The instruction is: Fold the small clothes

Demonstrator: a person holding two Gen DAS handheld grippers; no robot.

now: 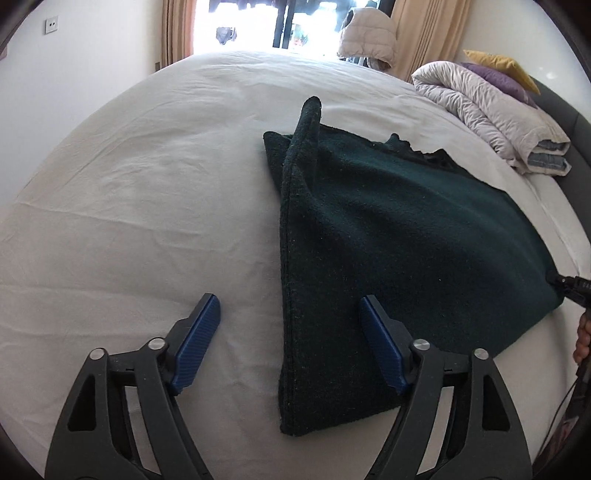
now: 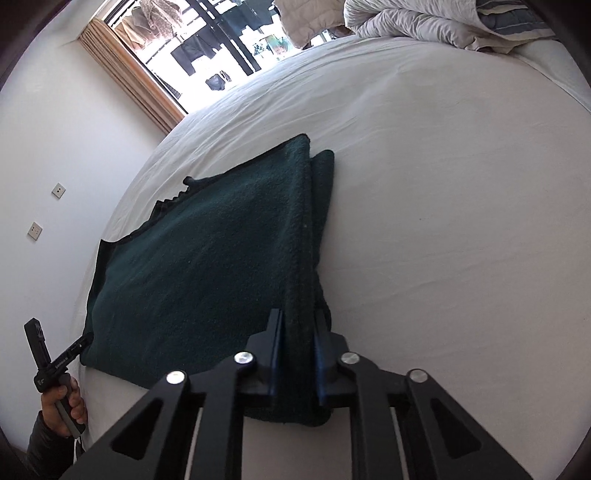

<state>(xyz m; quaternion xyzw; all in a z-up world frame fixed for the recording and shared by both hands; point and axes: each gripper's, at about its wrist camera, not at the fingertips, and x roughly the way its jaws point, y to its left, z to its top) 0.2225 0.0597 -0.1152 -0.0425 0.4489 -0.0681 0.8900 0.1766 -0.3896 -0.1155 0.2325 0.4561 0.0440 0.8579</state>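
Observation:
A dark green fleece garment (image 1: 406, 229) lies flat on the white bed sheet (image 1: 147, 206), with a folded strip along its left edge that ends in a raised tip. My left gripper (image 1: 288, 297) is open and straddles that folded edge near the hem: one blue pad (image 1: 201, 332) is over the sheet, the other over the fleece. In the right wrist view my right gripper (image 2: 298, 315) is shut on the garment (image 2: 207, 266) at its near folded edge. The fleece bunches between the fingers. Each view shows the other gripper at the garment's far corner, held by a hand (image 2: 64, 402).
A bundled pale duvet (image 1: 487, 107) with purple and yellow pillows lies at the bed's far right by the dark headboard. Beyond the bed are a bright window with curtains, a hanging puffy jacket (image 1: 367, 35) and a white wall with sockets.

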